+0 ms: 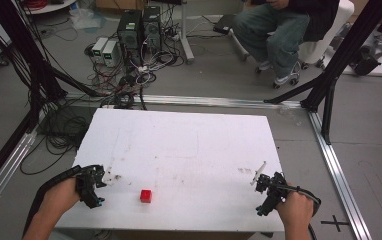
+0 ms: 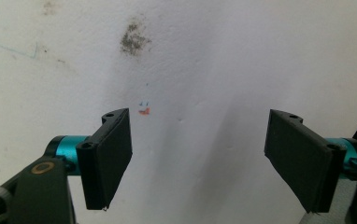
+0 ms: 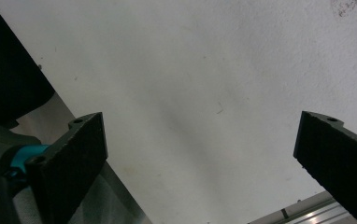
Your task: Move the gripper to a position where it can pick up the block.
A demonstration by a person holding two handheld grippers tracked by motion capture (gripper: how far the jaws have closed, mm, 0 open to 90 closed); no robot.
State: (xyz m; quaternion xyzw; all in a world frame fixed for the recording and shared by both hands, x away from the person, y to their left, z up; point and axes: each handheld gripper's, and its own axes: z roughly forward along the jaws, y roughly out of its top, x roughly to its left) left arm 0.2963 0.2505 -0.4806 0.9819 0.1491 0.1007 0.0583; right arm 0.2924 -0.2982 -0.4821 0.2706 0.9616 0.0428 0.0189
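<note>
A small red cube [image 1: 146, 196] rests on the white table board [image 1: 189, 145] near its front edge, left of centre. My left gripper [image 1: 100, 188] sits at the board's front left corner, a short way left of the cube, open with nothing between its jaws. In the left gripper view the gripper [image 2: 204, 158] hangs over bare, stained board with its black pads [image 2: 106, 158] wide apart. My right gripper [image 1: 260, 197] is at the front right corner, far from the cube, also open. In the right gripper view the gripper [image 3: 204, 163] spans the board's edge.
A thin white stick [image 1: 259, 171] lies just beyond the right gripper. Beyond the table, computer boxes [image 1: 139, 27] and tangled cables [image 1: 124, 80] cover the floor, and a person [image 1: 284, 30] sits on a chair. Black frame posts [image 1: 329, 85] and metal rails [image 1: 336, 165] flank the table.
</note>
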